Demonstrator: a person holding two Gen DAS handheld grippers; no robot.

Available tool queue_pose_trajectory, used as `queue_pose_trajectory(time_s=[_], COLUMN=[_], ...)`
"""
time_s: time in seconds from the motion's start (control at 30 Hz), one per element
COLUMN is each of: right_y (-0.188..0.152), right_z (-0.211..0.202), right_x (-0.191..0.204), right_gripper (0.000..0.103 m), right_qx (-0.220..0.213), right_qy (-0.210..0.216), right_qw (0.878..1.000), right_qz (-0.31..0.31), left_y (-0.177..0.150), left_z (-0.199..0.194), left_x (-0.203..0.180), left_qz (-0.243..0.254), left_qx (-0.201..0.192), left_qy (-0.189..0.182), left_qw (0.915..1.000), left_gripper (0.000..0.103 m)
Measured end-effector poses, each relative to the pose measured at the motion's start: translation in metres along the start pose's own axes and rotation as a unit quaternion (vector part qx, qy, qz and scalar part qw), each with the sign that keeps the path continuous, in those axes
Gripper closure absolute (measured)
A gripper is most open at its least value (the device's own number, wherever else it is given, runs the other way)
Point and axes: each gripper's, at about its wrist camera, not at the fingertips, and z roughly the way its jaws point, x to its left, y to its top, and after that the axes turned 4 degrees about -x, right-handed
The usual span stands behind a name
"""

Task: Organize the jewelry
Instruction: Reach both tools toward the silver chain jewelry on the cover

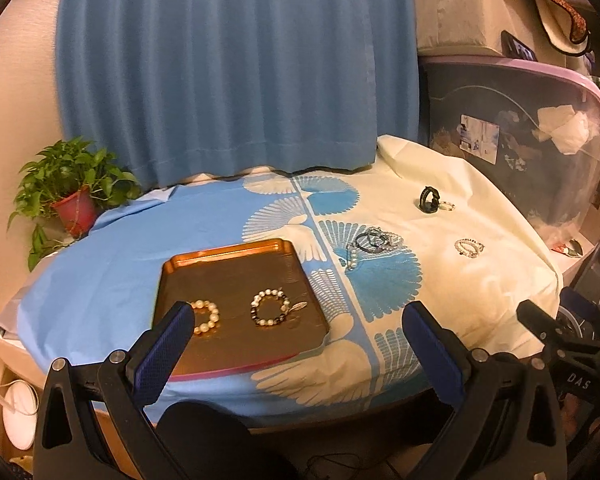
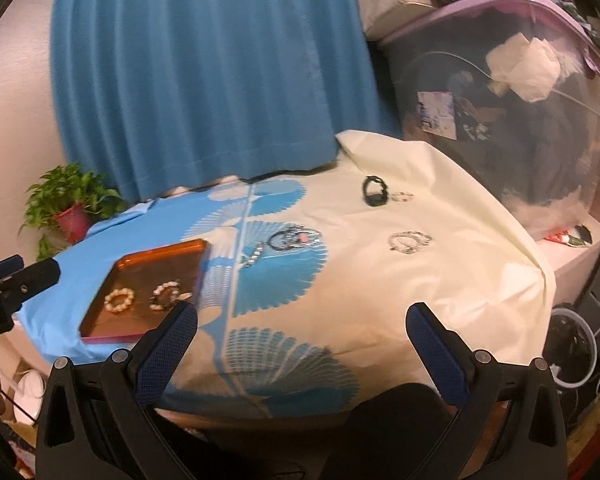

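Note:
An orange tray (image 1: 228, 252) (image 2: 140, 266) lies on the blue side of the cloth. It holds a cream pearl bracelet (image 1: 210, 317) (image 2: 119, 300) and a pearl-and-dark-bead bracelet (image 1: 271, 307) (image 2: 165, 295). On the cloth lie a tangle of dark and pearl bracelets (image 1: 370, 242) (image 2: 290, 239), a clear bead bracelet (image 1: 469, 247) (image 2: 410, 241), a black ring-shaped piece (image 1: 429, 200) (image 2: 375, 191) and a small bead ring (image 1: 446, 206) (image 2: 403, 197). My left gripper (image 1: 298, 320) is open and empty over the tray's near edge. My right gripper (image 2: 302, 322) is open and empty over the cloth's near part.
A potted plant (image 1: 74, 196) stands at the back left. A blue curtain (image 1: 228, 64) hangs behind the table. A clear storage bin with a purple lid (image 1: 516, 136) and a beige box (image 1: 468, 4) stand at the right. The table edge is just under the grippers.

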Motion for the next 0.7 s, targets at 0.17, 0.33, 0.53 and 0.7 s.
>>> queue_pose_trajectory(time_s=[0.17, 0.33, 0.53, 0.7], right_y=[0.009, 0.029, 0.058, 0.067], right_z=[0.017, 0.035, 0.084, 0.149], right_x=[-0.030, -0.074, -0.147, -0.194], right_gripper=[0.000, 0.000, 0.000, 0.000], right_qx=[0.007, 0.011, 0.024, 0.066], right_qy=[-0.028, -0.062, -0.099, -0.089], right_qw=[1.000, 0.998, 0.995, 0.994], right_qz=[0.006, 0.000, -0.002, 0.001], left_y=[0.012, 0.030, 0.058, 0.065], left_z=[0.029, 0.070, 0.149, 0.222], left_x=[-0.019, -0.060, -0.135, -0.198], left_qz=[0.002, 0.027, 0.052, 0.090], left_qx=[0.013, 0.029, 0.064, 0.091], left_qy=[-0.017, -0.051, -0.112, -0.147], left_qw=[0.9998, 0.9979, 0.9903, 0.9808], left_gripper=[0.000, 0.000, 0.000, 0.000])
